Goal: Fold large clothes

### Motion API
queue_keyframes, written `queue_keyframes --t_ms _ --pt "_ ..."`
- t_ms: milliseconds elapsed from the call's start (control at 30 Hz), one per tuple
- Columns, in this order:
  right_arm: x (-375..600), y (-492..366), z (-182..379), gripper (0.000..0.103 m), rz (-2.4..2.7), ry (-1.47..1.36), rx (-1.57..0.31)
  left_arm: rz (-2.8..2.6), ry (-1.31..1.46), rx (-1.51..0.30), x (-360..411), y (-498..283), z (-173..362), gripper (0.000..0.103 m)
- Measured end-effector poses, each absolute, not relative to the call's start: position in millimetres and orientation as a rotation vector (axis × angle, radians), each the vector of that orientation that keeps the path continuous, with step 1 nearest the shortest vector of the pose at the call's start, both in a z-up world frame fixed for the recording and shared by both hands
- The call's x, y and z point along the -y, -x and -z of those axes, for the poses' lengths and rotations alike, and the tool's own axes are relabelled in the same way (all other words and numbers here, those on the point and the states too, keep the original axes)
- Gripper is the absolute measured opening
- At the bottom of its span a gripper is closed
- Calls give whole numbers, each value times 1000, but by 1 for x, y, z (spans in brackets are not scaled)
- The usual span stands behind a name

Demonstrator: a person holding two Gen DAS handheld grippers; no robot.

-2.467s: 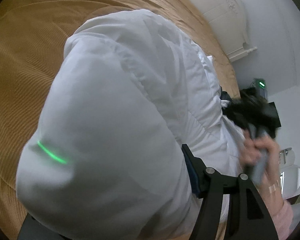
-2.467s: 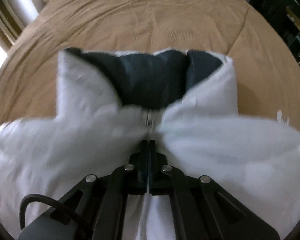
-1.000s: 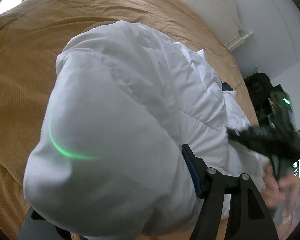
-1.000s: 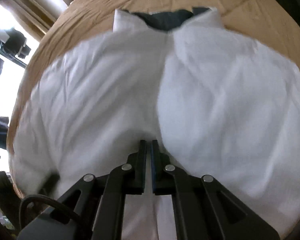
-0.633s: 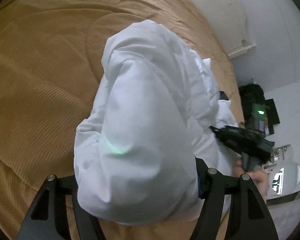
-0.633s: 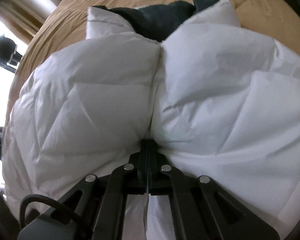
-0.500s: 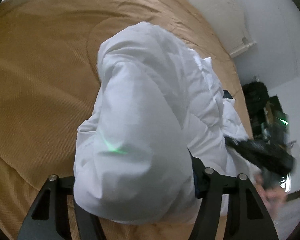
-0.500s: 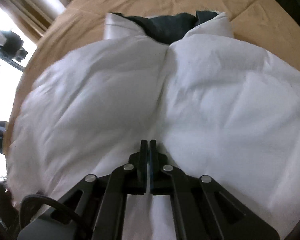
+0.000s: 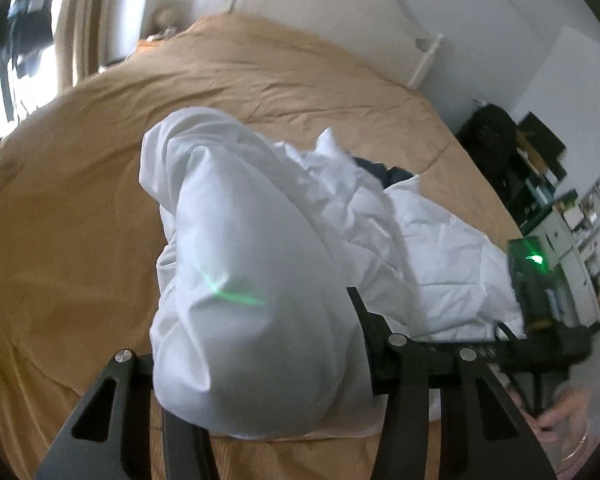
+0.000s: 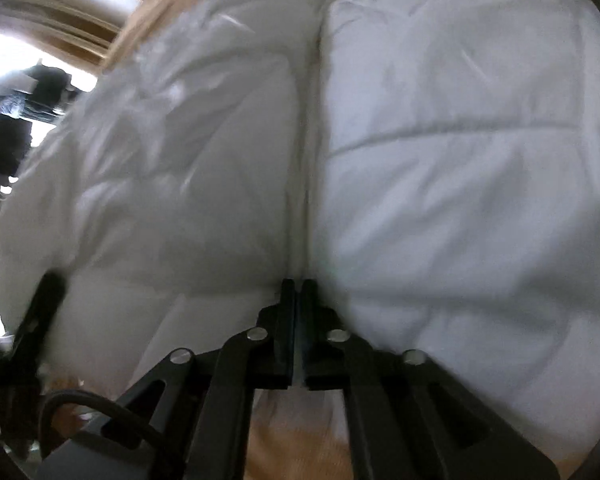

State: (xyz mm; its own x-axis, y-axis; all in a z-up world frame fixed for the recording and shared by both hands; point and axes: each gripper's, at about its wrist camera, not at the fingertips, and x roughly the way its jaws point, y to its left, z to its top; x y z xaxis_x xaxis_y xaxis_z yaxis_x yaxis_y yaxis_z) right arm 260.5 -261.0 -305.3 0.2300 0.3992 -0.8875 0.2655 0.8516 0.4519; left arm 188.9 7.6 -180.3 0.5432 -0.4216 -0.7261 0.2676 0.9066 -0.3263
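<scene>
Left gripper (image 9: 260, 380): jaws partly apart and just now closing in, a thick roll of the white padded jacket (image 9: 236, 280) bulging between them and lifted clear of the bedspread (image 9: 60, 220); the cloth fills the gap, so I judge it pinched, though the pads themselves are hidden under the fabric. Right gripper (image 10: 296, 292): jaws almost together, set on the jacket's hem at the foot of the centre seam (image 10: 304, 160); a sliver of white cloth seems to sit between them, blurred, so the hold there is likely but not certain. Jacket: front side up, quilted, spread across the tan bedspread, its dark lining (image 9: 384, 170) showing at the collar end farthest from both tools; the person's hand (image 9: 564, 420) shows at the lower right of the left view. Step in hand, as I read it: carrying the side or sleeve across the body while the hem is pinned. To do it well: keep the hem hold steady as an anchor, bring the lifted roll over toward the centre seam, lay it flat and in line with that seam before letting go. Risk: the puffy filling springs back or slides off.
</scene>
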Motion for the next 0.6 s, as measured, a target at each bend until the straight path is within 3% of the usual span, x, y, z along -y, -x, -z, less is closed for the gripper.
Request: queue_keyframes --t_ms 100,200,433,600 --pt "258 -251 308 10 -119 -549 -1391 454 151 -918 9 -187 172 48" --pt "260 -258 342 0 -89 -588 -1429 495 53 -892 35 -176 162 48" --pt "300 -231 320 0 -177 -754 -1377 647 -261 -756 127 -144 117 47" --pt "390 -171 249 21 42 -687 -1104 726 -525 -740 215 -117 129 48"
